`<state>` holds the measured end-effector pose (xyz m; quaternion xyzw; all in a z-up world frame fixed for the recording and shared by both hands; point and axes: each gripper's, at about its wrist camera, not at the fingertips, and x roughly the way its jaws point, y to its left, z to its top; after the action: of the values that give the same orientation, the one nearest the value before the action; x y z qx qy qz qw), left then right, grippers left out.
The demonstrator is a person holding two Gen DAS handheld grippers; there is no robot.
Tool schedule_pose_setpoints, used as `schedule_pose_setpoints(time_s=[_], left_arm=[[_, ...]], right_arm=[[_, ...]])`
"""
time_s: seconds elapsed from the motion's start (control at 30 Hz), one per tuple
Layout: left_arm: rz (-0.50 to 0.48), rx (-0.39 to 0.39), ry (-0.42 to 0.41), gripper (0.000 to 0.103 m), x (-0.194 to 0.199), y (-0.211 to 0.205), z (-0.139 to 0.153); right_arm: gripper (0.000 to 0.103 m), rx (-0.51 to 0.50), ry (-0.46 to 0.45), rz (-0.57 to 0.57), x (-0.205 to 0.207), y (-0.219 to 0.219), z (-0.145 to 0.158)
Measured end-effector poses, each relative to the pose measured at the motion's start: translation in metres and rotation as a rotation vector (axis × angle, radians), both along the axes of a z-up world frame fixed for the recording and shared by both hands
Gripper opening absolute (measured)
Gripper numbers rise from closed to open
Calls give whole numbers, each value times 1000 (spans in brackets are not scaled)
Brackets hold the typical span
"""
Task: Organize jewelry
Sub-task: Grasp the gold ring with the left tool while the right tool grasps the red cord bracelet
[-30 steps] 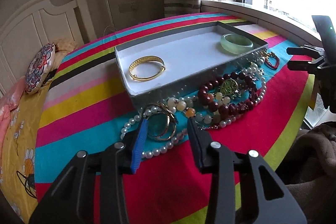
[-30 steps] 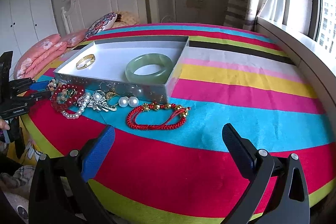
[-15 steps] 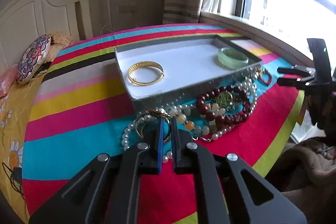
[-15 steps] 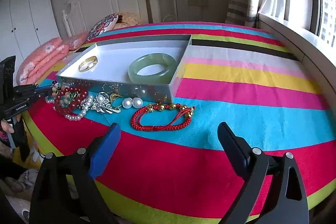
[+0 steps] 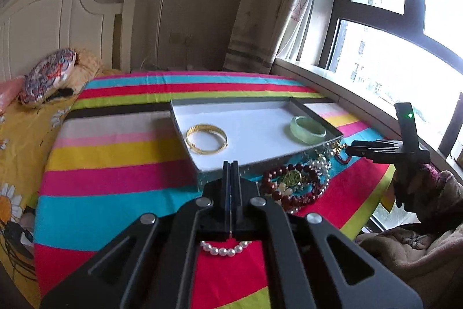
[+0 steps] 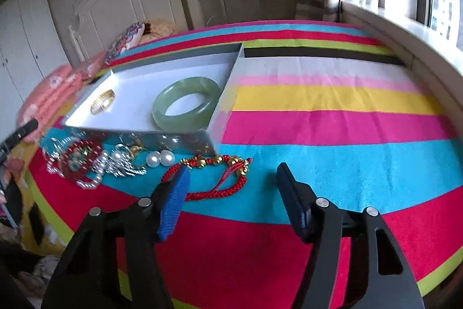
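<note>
Left gripper [image 5: 231,164] at frame centre is pinched closed, can't tell on what, while right gripper [image 6: 231,178] gapes wide over the red cord bracelet [image 6: 220,178] mid-frame.

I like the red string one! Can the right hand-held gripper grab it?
Probably yes. The right hand-held gripper is open just above the red string bracelet, and nothing lies between them.

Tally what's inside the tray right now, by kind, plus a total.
Inside the shallow white tray:
Thin gold metal bangle: 1
Thick pale green jade bangle: 1
Total: 2
</note>
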<state>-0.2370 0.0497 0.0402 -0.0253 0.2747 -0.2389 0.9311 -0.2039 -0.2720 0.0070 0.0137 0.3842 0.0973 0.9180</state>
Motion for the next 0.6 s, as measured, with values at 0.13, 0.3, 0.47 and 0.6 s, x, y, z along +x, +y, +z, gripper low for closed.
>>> schedule_pose_setpoints(time_s=[0.13, 0.3, 0.47, 0.6], left_arm=[[-12, 9, 57, 15, 5, -3, -13], [-9, 27, 72, 56, 4, -5, -20], [-7, 62, 94, 57, 6, -7, -28], [-19, 104, 83, 47, 5, -16, -34]], right_arm=[[32, -97, -25, 14, -3, 12, -1], [9, -147, -30, 18, -10, 6, 2], [9, -142, -48, -22, -17, -7, 1], [9, -128, -90, -38, -19, -11, 7]])
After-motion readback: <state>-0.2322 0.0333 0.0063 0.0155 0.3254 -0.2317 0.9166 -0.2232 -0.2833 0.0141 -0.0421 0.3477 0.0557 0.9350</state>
